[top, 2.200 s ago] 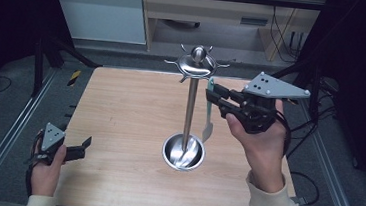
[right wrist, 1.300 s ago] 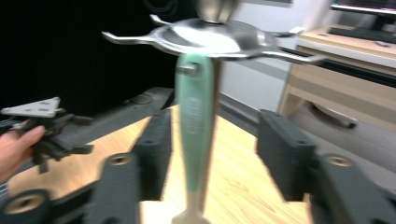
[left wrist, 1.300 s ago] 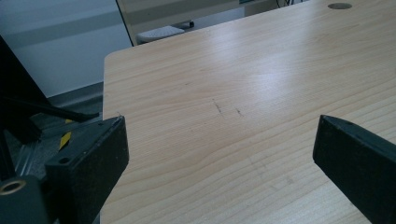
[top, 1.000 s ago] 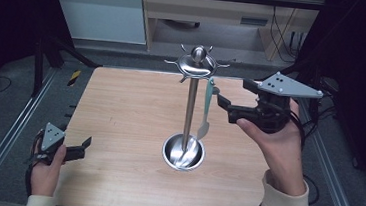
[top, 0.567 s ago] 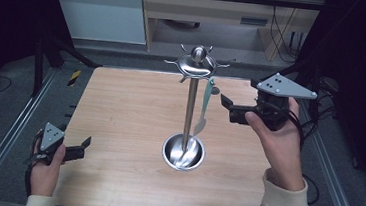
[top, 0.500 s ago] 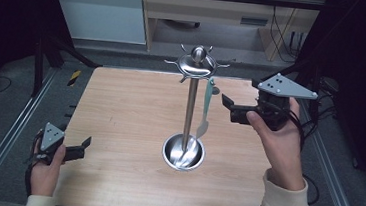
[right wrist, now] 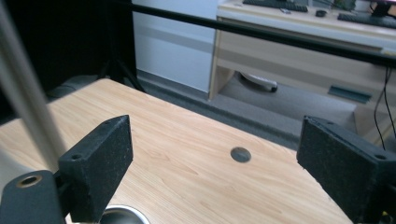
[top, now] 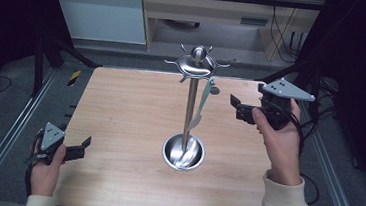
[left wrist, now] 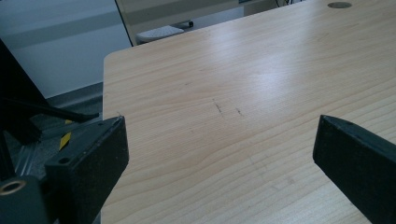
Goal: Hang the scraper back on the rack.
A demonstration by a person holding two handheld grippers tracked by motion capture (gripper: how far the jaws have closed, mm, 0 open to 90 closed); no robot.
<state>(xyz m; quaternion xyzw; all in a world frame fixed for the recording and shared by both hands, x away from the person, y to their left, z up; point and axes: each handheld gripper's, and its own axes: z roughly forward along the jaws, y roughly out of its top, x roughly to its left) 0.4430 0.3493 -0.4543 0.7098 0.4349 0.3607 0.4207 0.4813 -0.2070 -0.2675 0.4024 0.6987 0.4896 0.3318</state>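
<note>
A wooden counter [top: 135, 109] fills the middle of the high view, seen from above and in front. Just right of centre stands a metal utensil stand [top: 189, 108]: a thin upright pole rising from a round steel base bowl [top: 183, 152], topped by a cap with short hook arms. A pale green spatula [top: 202, 104] hangs from a hook on the right side of the cap, its blade reaching down beside the pole. To the right of the spatula, near but apart from it, a person's right hand holds the right tool [top: 235, 106] above the counter, pointing left toward the stand. Its jaws have just been opening and closing slightly; they stand wide with nothing between them. In the lower left of the frame, the left hand rests the left tool [top: 86, 142] at the counter's edge, well apart from the stand, jaws wide over bare wood.
</note>
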